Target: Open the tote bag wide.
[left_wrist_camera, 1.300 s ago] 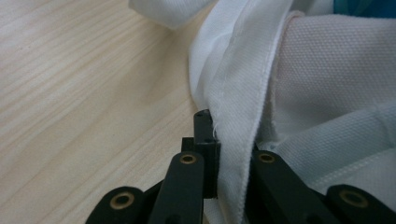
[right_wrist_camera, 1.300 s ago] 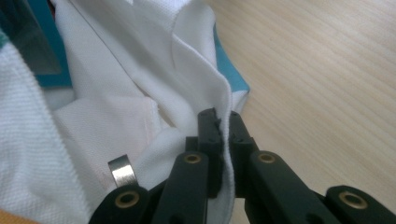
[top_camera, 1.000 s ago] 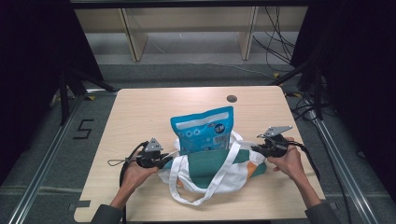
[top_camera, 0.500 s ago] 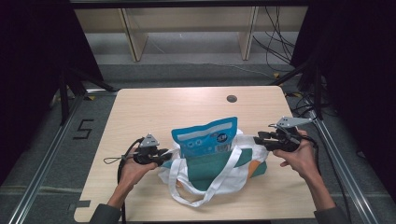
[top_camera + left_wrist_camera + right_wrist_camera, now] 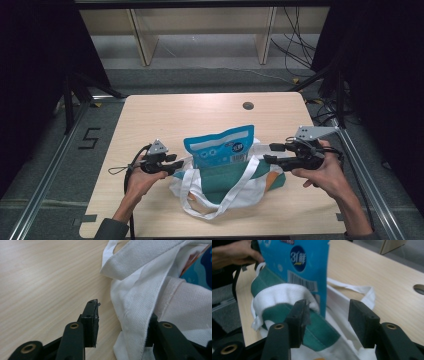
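both grippers [image 5: 181, 165] [image 5: 266, 152] have just been opening off the bag [image 5: 220, 181]; i'd back out slowly, keeping the pouch [image 5: 220, 146] upright.

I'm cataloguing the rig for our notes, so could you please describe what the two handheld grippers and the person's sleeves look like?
Both the left gripper and right gripper are black, each topped by a grey three-cornered plate. Their jaws are black bars with brass-coloured rivets and flat dark pads. A black cable loops from the left one. A dark sleeve covers the left forearm.
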### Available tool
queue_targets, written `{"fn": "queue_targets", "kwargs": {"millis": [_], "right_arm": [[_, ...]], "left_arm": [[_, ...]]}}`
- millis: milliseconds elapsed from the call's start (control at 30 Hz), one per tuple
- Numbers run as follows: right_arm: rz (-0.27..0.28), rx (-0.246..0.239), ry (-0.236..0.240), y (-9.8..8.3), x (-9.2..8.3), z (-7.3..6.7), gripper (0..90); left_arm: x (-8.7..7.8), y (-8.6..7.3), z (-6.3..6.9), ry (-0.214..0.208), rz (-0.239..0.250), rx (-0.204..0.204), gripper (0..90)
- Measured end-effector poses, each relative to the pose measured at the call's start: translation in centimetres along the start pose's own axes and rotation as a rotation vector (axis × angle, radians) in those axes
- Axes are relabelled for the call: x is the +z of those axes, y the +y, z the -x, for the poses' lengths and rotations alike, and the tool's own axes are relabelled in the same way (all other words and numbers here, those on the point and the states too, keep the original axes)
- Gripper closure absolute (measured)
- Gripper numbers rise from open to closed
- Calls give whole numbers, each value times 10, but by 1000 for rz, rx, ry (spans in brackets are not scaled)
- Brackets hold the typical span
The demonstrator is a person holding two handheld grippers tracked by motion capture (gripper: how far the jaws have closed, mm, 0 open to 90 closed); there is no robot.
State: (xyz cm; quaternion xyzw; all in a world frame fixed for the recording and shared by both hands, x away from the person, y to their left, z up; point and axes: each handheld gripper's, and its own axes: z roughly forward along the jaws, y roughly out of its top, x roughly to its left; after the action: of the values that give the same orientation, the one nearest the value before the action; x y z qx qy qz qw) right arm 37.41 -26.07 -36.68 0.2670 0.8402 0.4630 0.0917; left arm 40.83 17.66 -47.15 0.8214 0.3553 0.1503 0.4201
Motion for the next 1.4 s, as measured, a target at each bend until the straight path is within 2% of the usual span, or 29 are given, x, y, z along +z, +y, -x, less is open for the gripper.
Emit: {"fn": "queue_targets", "kwargs": {"millis": [100, 167, 233, 267, 300, 333, 367, 433, 467, 567, 600, 667, 700, 733, 800, 833, 867, 900, 933, 1000, 1033, 1067, 1100, 1233, 1267, 1300, 1333, 1367, 1400], "right_arm": [[-28, -33, 9, -1, 9, -2, 450], [-67, -46, 30, -3, 16, -2, 430], [-94, -64, 48, -4, 22, -3, 415], [-103, -68, 62, -4, 24, -4, 407], [-103, -67, 66, -5, 27, -5, 392], [-113, -74, 69, -5, 30, -6, 390], [-127, -62, 64, -5, 31, -6, 387], [-130, -76, 81, -4, 34, -2, 383], [-120, -48, 87, -5, 36, -2, 379], [-133, -47, 146, -7, 41, 7, 379], [-130, -13, 153, -10, 42, 7, 378], [-116, -26, 161, -11, 42, 11, 364], [-120, -21, 162, -11, 41, 13, 339], [-111, 0, 162, -12, 42, 12, 352], [-120, -21, 185, -12, 43, 13, 380], [-123, -24, 189, -13, 43, 11, 438], [-131, -46, 173, -14, 41, 10, 555], [-146, -78, 188, -15, 40, 10, 663], [-144, -69, 199, -17, 39, 7, 734], [-179, -89, 214, -25, 38, 7, 854], [-167, -87, 222, -29, 39, 7, 866], [-168, -59, 226, -34, 37, 6, 877], [-175, -52, 240, -37, 36, 4, 888], [-178, -92, 245, -45, 28, -7, 897], [-191, -87, 233, -46, 26, -12, 897], [-204, -92, 222, -48, 27, -15, 897], [-229, -101, 203, -52, 30, -19, 897], [-262, -129, 182, -58, 38, -22, 898], [-290, -127, 165, -61, 43, -24, 897]], "left_arm": [[-2, 6, -2, 1, 5, 5, 535], [-4, 11, -2, -5, 4, 18, 527], [-5, 16, 0, -13, 27, 2, 514], [-6, 19, -1, -11, 13, 26, 511], [-5, 23, -1, -23, 8, 11, 504], [-3, 25, 0, -19, 7, 18, 499], [-2, 28, -2, -27, -8, 49, 497], [4, 33, -3, -58, -32, 49, 489], [6, 34, -3, -66, -24, 40, 480], [18, 40, -7, -106, -48, 41, 472], [21, 40, -6, -107, -28, 11, 471], [28, 43, -10, -144, -48, 26, 485], [32, 43, -10, -147, -39, 8, 490], [34, 43, -10, -154, -48, -9, 520], [36, 44, -12, -184, -39, 13, 640], [35, 44, -11, -182, -25, 5, 703], [34, 45, -12, -184, -17, 7, 762], [32, 46, -13, -171, -14, 8, 789], [32, 46, -13, -158, -4, 2, 817], [32, 46, -16, -153, -1, -13, 845], [33, 45, -16, -145, -3, -18, 850], [33, 44, -16, -147, -3, -18, 853], [34, 44, -17, -148, -9, -14, 855], [36, 45, -15, -148, -20, -11, 856], [37, 44, -14, -143, -22, -15, 856], [37, 43, -14, -135, -42, 1, 857], [40, 40, -13, -139, -45, -9, 858], [41, 38, -12, -132, -52, -17, 858], [43, 35, -13, -125, -70, -5, 860]]}}
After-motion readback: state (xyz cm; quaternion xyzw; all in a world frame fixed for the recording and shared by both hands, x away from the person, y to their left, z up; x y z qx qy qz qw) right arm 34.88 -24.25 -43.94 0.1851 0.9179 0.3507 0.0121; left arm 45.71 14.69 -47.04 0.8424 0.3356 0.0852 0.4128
